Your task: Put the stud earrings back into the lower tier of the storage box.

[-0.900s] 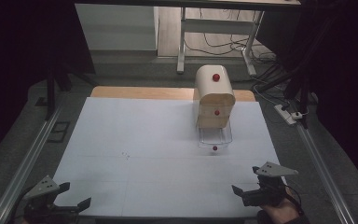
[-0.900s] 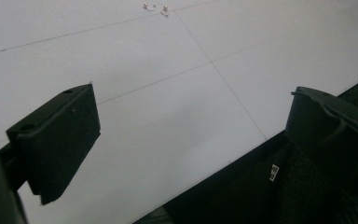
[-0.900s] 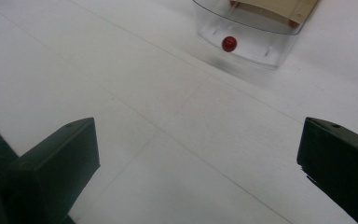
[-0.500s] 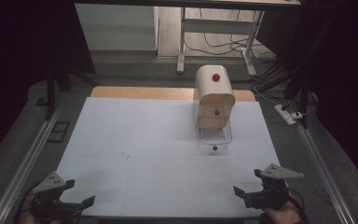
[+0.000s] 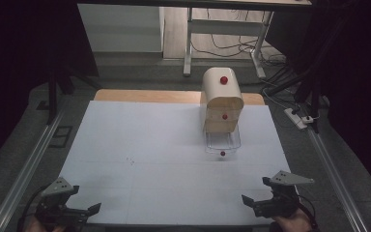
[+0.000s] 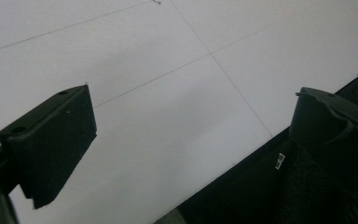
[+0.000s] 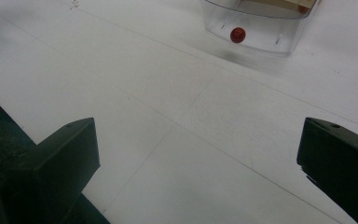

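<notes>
Your right tool [image 5: 256, 205] sits at 5 o'clock on the bench [image 5: 164, 159], jaws spread and empty, facing the pulled-out clear drawer [image 5: 222, 142] at 1 o'clock; its red knob [image 7: 237, 34] lies well apart. Left tool [image 5: 84, 212] at 7 o'clock, likewise spread, is parked clear.

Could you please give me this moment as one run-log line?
left hand-held gripper: open, near edge | right hand-held gripper: open, near edge | drawer unit: bottom clear drawer pulled out
</notes>
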The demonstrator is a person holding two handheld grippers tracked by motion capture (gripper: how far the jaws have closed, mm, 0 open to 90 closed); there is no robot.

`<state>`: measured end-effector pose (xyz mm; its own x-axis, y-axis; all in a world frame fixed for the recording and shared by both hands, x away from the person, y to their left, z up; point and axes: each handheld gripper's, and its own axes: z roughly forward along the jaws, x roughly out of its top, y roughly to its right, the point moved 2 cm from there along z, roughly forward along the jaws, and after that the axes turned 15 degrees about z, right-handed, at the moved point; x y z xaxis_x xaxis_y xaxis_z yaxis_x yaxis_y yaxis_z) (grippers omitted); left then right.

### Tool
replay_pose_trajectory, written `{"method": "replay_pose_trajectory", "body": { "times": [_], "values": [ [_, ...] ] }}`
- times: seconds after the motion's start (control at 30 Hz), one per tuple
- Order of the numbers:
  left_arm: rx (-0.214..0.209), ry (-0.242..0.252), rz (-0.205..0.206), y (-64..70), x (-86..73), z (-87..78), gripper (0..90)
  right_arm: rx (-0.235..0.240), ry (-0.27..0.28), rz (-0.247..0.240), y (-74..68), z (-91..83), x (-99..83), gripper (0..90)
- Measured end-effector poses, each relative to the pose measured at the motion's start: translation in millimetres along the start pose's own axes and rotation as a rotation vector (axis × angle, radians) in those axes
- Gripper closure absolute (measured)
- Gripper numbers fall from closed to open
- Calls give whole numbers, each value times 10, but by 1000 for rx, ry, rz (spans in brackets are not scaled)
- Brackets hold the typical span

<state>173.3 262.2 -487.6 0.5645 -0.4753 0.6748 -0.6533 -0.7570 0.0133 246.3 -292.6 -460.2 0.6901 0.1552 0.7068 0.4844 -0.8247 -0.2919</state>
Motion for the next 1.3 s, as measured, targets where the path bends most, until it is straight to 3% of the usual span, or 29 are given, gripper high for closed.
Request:
{"method": "replay_pose_trajectory", "body": {
  "times": [0.13,0.33,0.53,0.63,1.07,1.3],
  "values": [
    [10,-6,-3,2,7,1,2,9,-14,-10,-7,17,1,0],
    [30,-11,25,14,72,5,4,10,-22,-6,-2,19,1,0],
    [-42,38,37,-17,121,60,3,7,-33,-9,-6,36,2,0],
    [-56,40,37,-22,129,81,4,9,-38,-12,-12,38,2,0],
    [-63,59,56,-17,257,233,6,9,-53,-24,-22,48,0,0],
    [-65,51,90,-24,349,359,13,13,-56,-23,-20,51,2,0]
  ]
}}
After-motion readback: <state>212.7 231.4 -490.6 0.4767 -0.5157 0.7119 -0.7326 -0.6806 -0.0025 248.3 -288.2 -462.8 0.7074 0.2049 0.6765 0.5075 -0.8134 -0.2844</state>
